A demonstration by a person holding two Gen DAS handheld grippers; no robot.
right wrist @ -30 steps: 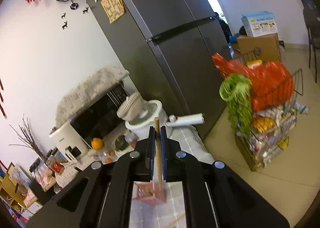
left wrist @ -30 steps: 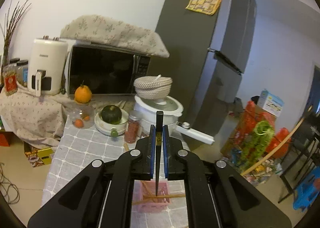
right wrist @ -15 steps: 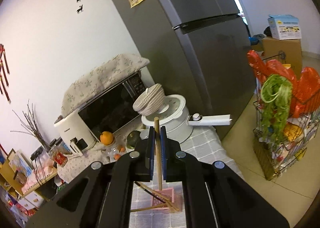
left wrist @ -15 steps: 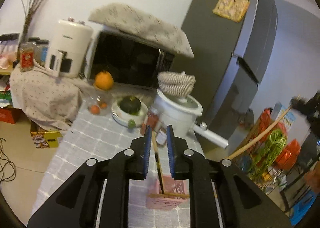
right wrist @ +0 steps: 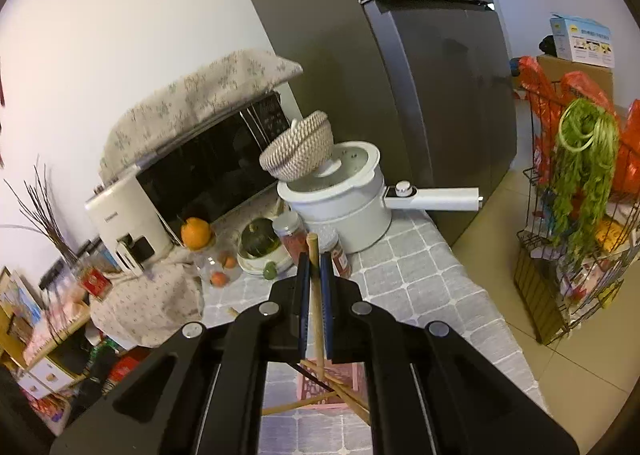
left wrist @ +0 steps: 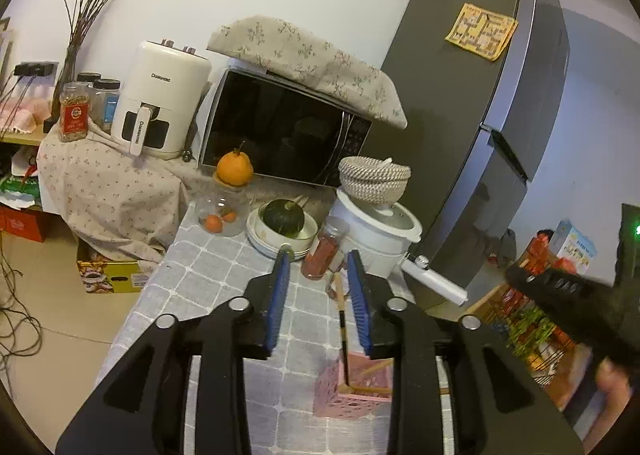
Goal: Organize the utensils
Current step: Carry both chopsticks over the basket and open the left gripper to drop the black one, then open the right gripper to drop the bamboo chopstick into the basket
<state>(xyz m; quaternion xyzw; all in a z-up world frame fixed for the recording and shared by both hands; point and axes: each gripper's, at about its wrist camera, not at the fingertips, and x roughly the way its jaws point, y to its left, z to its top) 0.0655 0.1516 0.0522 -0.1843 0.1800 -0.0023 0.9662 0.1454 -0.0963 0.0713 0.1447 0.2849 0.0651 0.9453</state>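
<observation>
Left gripper [left wrist: 318, 297] is hanging over the table with its jaws spread wide and holding nothing; a dark-handled utensil [left wrist: 342, 329] is standing free between them, its lower end in the pink slotted basket [left wrist: 352, 391] on the grey checked tablecloth [left wrist: 208, 279]. Right gripper [right wrist: 314, 297] is clamping a wooden stick [right wrist: 316, 291] upright, jaws pressed on it, tip pointing down toward the same basket [right wrist: 320, 387], where other sticks are leaning out at slants. Risks, as judged: the held stick is likely to catch on the crossed sticks and lever them out; the light basket is sitting toward the near right of the table and may be tipping or sliding if pushed sideways; the two grippers are working close together and may be colliding. Legible writing: "CHANGHONG" on the white air fryer [left wrist: 160, 95], body and handle. Red jar label [left wrist: 73, 117] and fridge paper [left wrist: 481, 31] are unreadable.
</observation>
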